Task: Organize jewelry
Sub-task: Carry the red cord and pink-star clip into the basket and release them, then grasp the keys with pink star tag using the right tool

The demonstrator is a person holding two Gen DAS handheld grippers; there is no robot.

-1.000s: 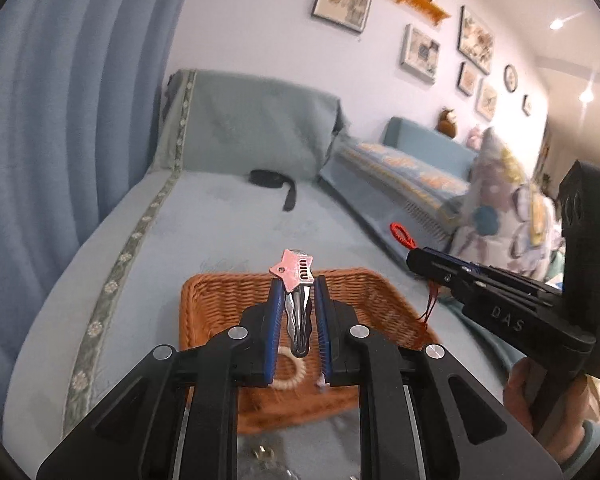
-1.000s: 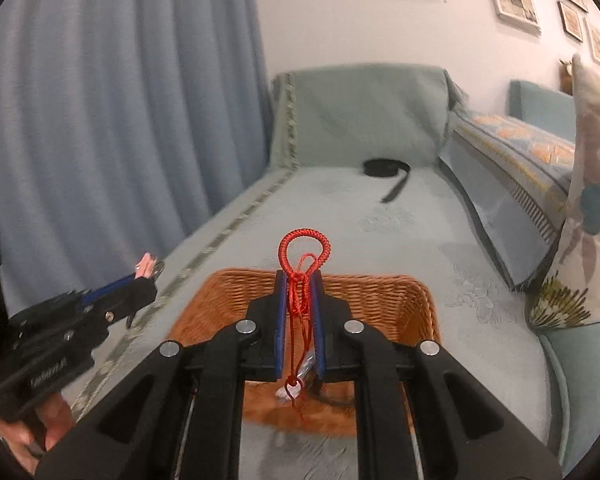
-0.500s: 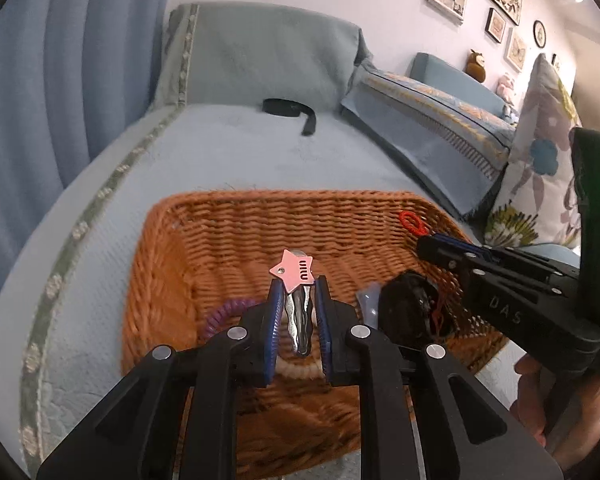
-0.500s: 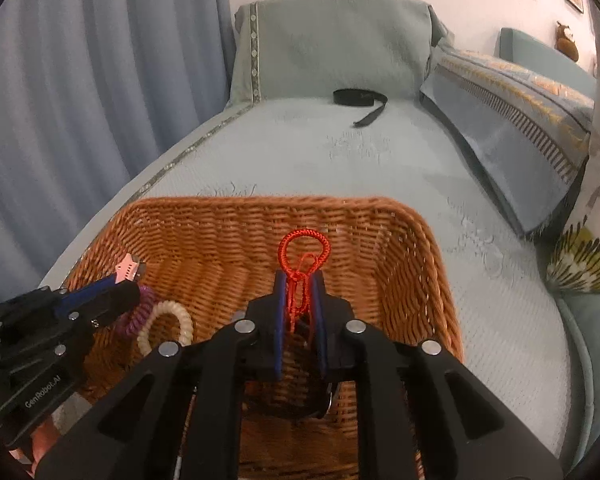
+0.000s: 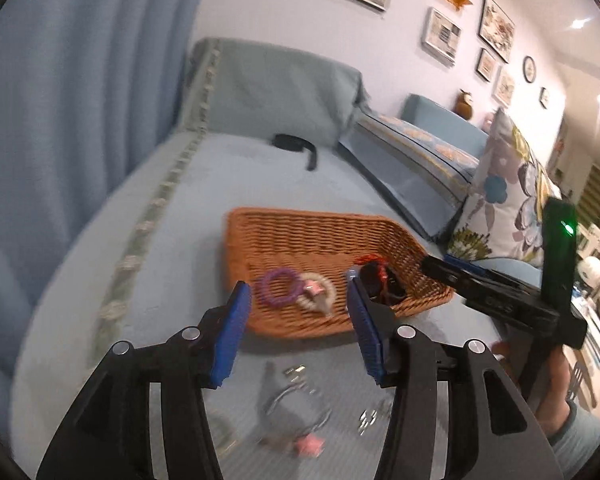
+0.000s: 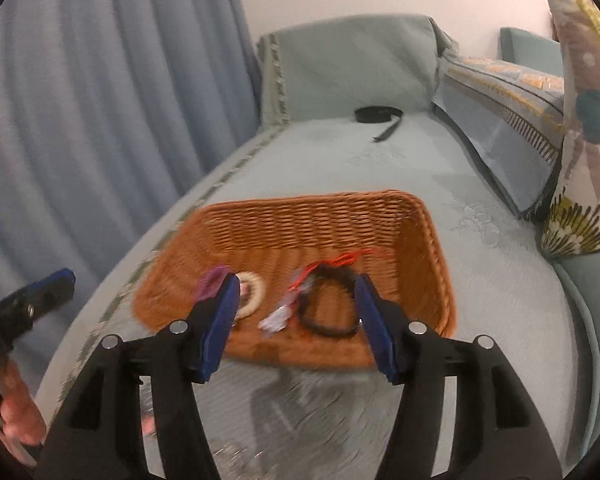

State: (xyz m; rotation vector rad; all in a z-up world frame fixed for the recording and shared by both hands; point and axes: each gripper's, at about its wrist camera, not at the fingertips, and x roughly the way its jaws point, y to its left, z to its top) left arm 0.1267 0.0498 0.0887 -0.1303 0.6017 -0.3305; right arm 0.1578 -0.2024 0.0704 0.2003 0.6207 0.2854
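Jewelry: most of it lies in the wicker basket (image 6: 432, 240) ahead of both my grippers, on the pale blue bed cover (image 6: 380, 164).
Purple coil ring (image 5: 278, 286): in the basket's left half, just beyond my left gripper's left finger.
Cream ring (image 5: 320, 294): touching the purple one on its right, with a small pink star piece (image 5: 314, 289) lying on it.
Black bracelet (image 6: 328, 300): in the basket's right half, between my right gripper's fingers as that camera sees it.
Red cord (image 6: 340, 260): lies across the far edge of the black bracelet.
Left gripper (image 5: 298, 304): my blue pads are spread wide, nothing between them, held just short of the basket's near rim.
Right gripper (image 6: 294, 304): spread wide as well, empty, also just short of the near rim.
Loose pieces (image 5: 296, 408): small metal bits and something pink lie on the cover under my left gripper, too blurred to name.
Black strap (image 6: 380, 116): far ahead, near the headboard cushion.
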